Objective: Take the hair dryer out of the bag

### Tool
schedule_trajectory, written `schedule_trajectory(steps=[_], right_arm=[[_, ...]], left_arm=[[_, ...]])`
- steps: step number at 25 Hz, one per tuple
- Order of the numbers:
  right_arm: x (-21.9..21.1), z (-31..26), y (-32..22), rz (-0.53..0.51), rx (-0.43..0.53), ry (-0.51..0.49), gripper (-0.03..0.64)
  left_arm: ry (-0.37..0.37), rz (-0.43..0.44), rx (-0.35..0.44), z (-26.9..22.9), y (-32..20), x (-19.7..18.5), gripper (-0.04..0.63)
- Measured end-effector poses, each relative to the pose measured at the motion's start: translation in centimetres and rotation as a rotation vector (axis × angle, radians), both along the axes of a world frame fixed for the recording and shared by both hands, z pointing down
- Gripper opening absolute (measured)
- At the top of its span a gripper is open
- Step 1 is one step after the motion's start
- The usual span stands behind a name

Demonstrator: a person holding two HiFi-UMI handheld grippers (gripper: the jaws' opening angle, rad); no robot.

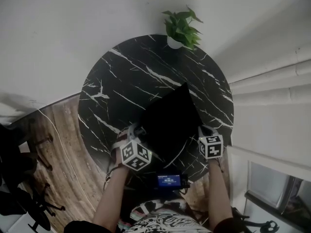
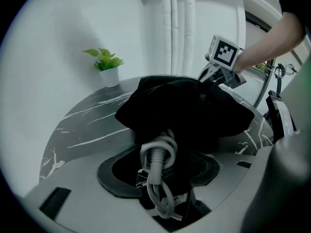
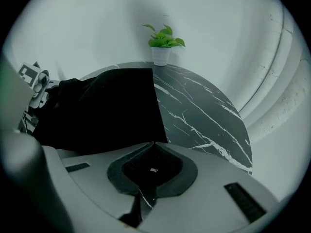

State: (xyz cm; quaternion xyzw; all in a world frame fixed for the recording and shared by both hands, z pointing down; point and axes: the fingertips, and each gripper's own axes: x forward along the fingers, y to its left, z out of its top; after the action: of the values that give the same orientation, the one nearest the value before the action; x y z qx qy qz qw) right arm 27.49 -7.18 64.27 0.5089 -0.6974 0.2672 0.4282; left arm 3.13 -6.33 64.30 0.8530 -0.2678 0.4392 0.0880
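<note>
The removal is only starting. At the bag's seven o'clock, the left gripper [image 1: 136, 136] has its jaws grasping a coiled grey cord [image 2: 158, 157], rubbery with a ribbed strain-relief sleeve, which spills from the mouth of the black bag [image 1: 170, 118]. The hair dryer's body is hidden, presumably still inside. At four o'clock the right gripper [image 1: 206, 132] has its jaws clenched, seemingly pinching a corner of the soft matte fabric. The next move likely calls for anchoring the bag while drawing the cord outward. Beyond, the round counter [image 1: 131, 72], glossy black marble with white veins, bears a leafy potted plant [image 1: 181, 28] at twelve o'clock.
</note>
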Motion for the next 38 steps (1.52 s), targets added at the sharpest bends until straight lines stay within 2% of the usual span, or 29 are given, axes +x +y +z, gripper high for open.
schedule_trajectory(steps=[11, 38], right_arm=[[0.1, 0.1, 0.0, 0.049, 0.003, 0.032, 0.018], [0.2, 0.1, -0.1, 0.087, -0.002, 0.031, 0.018]], left_arm=[[-0.022, 0.036, 0.007, 0.0, 1.0, -0.9, 0.222], [-0.031, 0.016, -0.011, 0.0, 3.5, -4.5, 0.219]])
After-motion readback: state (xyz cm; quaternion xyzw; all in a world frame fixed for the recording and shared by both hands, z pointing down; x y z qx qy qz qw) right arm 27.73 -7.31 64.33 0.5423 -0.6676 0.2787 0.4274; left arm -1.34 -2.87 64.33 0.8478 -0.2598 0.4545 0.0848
